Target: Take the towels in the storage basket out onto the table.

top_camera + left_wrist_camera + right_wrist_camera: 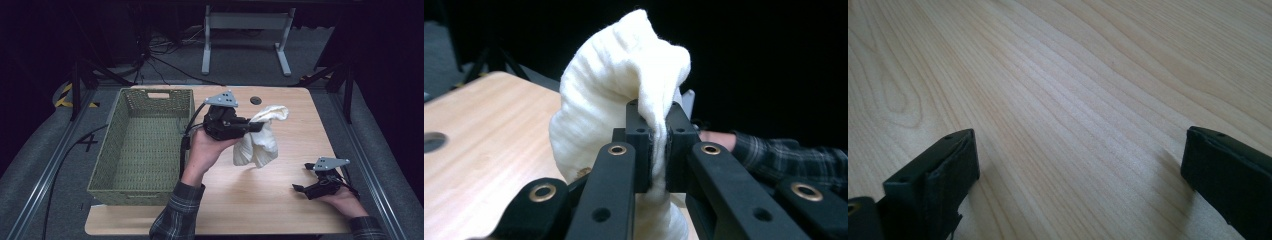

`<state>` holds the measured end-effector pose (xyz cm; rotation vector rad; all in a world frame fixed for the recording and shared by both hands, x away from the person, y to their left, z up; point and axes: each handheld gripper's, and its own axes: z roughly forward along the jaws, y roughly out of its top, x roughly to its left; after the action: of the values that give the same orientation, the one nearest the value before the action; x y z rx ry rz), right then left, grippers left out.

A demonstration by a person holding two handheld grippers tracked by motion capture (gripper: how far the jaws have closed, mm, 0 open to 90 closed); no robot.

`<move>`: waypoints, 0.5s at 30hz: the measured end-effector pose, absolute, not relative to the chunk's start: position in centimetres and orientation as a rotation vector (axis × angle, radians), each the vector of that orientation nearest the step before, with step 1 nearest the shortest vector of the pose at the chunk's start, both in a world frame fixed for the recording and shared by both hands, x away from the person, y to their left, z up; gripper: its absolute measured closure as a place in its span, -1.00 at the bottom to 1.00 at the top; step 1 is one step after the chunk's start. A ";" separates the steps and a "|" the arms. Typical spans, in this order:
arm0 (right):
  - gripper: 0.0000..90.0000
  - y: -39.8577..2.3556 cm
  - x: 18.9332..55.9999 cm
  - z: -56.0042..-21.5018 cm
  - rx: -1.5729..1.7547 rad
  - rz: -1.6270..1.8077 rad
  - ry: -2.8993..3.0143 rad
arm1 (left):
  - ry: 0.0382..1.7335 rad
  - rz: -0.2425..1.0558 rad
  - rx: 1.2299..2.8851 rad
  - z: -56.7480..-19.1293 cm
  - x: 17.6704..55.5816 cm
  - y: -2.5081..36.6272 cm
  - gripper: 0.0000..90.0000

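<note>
Wooden table [280, 200], wicker basket [140, 145] at left; left gripper [256, 126] pinches soft, light white cloth [260, 142] by a bunched fold, likely droopy; right gripper [300, 188] rests wide open, empty.

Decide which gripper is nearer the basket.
Left. The left gripper, shut on the cloth, is just right of the basket; the right gripper rests open at the table's far right.

cloths: one [260, 137]
baskets: one [142, 145]
grippers: two, left [257, 126], right [299, 188]
tables: one [280, 200]
</note>
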<state>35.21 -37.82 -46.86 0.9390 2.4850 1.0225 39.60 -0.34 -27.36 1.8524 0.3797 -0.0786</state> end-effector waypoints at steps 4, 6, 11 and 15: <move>-0.95 -37.8 35.2 -46.9 0.937 1.023 2.484 | 0.370 -0.097 1.882 -28.4 39.4 -1.6 0.89; -0.95 -37.8 35.2 -46.9 0.937 1.023 2.484 | 0.364 -0.098 1.900 -29.1 39.3 -2.1 0.89; -0.95 -37.8 35.2 -46.9 0.939 1.023 2.485 | 0.369 -0.132 1.961 -31.1 39.1 -3.5 0.89; -0.95 -37.8 35.2 -46.9 0.939 1.023 2.485 | 0.373 -0.143 2.006 -32.9 38.9 -4.4 0.89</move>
<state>35.21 -37.82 -46.86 0.9390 2.4849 1.0228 38.87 -4.40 -32.93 2.0058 0.3735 -0.1431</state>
